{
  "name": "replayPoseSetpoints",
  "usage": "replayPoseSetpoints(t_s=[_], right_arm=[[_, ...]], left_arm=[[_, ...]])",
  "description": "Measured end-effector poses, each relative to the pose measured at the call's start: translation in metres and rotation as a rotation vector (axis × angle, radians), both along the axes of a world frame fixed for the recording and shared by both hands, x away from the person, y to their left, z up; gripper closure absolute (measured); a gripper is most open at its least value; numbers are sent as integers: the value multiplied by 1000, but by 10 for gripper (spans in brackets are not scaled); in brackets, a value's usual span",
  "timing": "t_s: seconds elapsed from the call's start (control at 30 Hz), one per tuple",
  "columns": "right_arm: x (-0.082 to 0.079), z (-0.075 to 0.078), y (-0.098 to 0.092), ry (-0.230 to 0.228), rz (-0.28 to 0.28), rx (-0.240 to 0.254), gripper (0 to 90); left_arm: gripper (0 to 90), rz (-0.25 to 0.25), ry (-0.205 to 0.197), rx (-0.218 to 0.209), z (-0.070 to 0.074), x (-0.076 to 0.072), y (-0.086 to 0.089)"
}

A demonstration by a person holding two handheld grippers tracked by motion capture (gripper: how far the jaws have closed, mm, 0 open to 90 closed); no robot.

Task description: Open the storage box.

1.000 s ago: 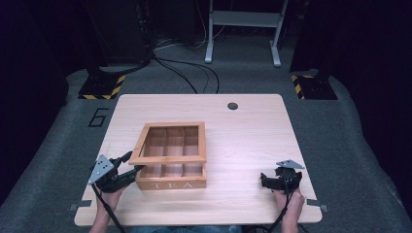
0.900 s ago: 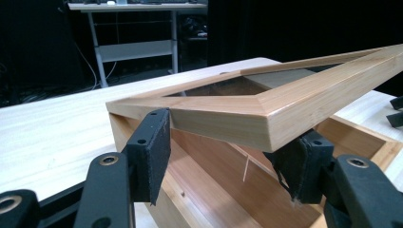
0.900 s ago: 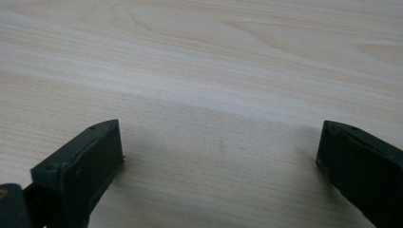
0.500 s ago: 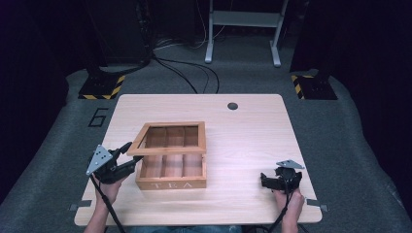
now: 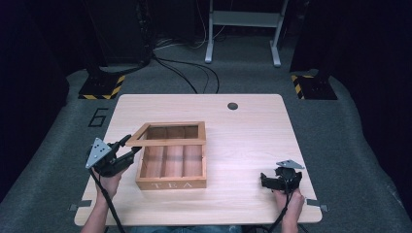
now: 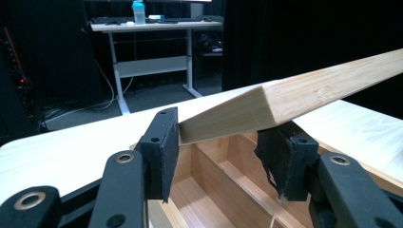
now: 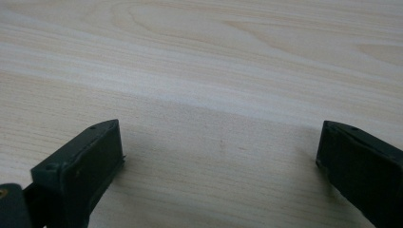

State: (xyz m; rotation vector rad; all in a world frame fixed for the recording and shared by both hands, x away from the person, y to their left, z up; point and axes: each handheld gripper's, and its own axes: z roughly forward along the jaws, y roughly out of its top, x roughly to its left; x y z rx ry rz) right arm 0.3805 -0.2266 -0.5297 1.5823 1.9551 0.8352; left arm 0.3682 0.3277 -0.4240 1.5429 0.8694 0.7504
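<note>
Worktop (image 5: pixel 252 145) carries the wooden tea box (image 5: pixel 171 165) left of centre, its lid (image 5: pixel 167 141) tilted up off the body, likely to expose the compartments. Left gripper (image 5: pixel 127 149), at the box's nine o'clock, pinches the lid's corner between its fingers (image 6: pixel 159 147), forearm angled inward. Right gripper (image 5: pixel 265 180) rests at four o'clock, fingers (image 7: pixel 83 166) spread, holding nothing.
</note>
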Motion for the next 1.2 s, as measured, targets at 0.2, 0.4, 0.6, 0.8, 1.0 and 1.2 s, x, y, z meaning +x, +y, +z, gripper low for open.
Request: replayPoseSetpoints(t_s=[0.2, 0.4, 0.6, 0.8, 1.0, 1.2], right_arm=[[0, 0, 0, -1, 0, 0, 10], [0, 0, 0, -1, 1, 0, 11], [0, 0, 0, -1, 0, -1, 10], [0, 0, 0, 0, -1, 0, 10], [0, 0, 0, 0, -1, 0, 11], [0, 0, 0, -1, 0, 0, 11]], left_arm=[[499, 7, -13, 1, 5, 3, -1], [533, 18, -18, -11, 16, 8, 0], [538, 24, -11, 2, 22, 17, 0], [563, 30, -9, -1, 24, 24, 0], [568, 29, 9, -8, 20, 30, 1], [572, 28, 13, -8, 20, 29, 2]])
